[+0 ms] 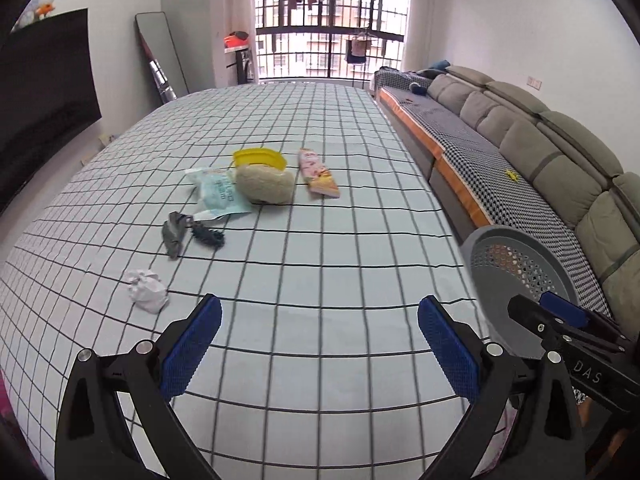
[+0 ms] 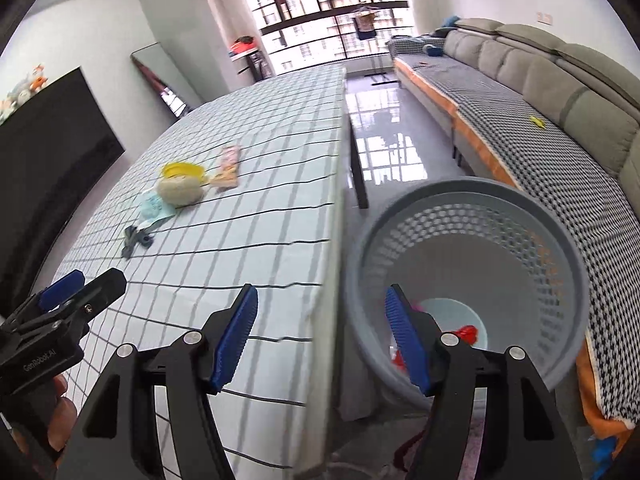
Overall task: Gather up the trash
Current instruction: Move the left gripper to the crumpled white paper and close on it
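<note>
Trash lies on a checked tablecloth: a crumpled white paper, a dark grey scrap, a pale blue wrapper, a beige lump against a yellow lid, and a pink snack wrapper. My left gripper hovers open over the near part of the table, with the paper ahead to its left. My right gripper is open and empty above the table's right edge and the rim of a grey perforated basket, which holds red and pink bits.
A long grey sofa with a houndstooth cover runs along the right. The glossy floor shows between table and sofa. A dark screen stands on the left and a leaning mirror at the back by the barred window.
</note>
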A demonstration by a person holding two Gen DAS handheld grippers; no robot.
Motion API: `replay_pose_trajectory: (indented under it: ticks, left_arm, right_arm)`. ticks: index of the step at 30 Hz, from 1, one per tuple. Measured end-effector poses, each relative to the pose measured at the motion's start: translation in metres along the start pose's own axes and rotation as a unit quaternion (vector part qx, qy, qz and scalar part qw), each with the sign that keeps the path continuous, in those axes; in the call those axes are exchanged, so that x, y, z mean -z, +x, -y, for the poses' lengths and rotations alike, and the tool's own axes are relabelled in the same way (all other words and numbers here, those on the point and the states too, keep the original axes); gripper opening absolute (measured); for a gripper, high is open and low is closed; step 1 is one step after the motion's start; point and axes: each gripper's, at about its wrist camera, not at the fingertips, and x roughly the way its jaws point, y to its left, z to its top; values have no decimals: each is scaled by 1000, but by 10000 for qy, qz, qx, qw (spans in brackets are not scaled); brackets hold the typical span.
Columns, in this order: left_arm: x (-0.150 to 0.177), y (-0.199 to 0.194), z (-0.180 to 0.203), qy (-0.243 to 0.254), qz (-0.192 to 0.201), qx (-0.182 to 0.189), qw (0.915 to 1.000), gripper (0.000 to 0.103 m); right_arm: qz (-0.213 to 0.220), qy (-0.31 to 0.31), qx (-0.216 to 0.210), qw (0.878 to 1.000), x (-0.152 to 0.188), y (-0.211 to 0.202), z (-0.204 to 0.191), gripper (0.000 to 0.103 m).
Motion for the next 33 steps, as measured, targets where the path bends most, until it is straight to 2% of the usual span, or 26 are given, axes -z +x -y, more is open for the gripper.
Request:
replay_pose_trajectory:
  ticks: [9,16,26,33]
  left_arm:
    - [8,-2,-85,-615,-37,-691,9957,97]
    - [14,0,-134,-1032,-119,-1062,9889,97]
    - [13,31,-157,-1331,-504,-1041,9843,97]
    - [8,56,-159,-1328,-643,-1219,9815,96]
  right_arm:
    - [-240,-555,-443,9972,-4,26,-71,64]
    - [-399,-830,-593,9940,-4,43,-106,64]
    - [-584,-932,-617,9920,-3,60,-117,64]
    - [-691,-857,-616,9920,-1,69,-114,64]
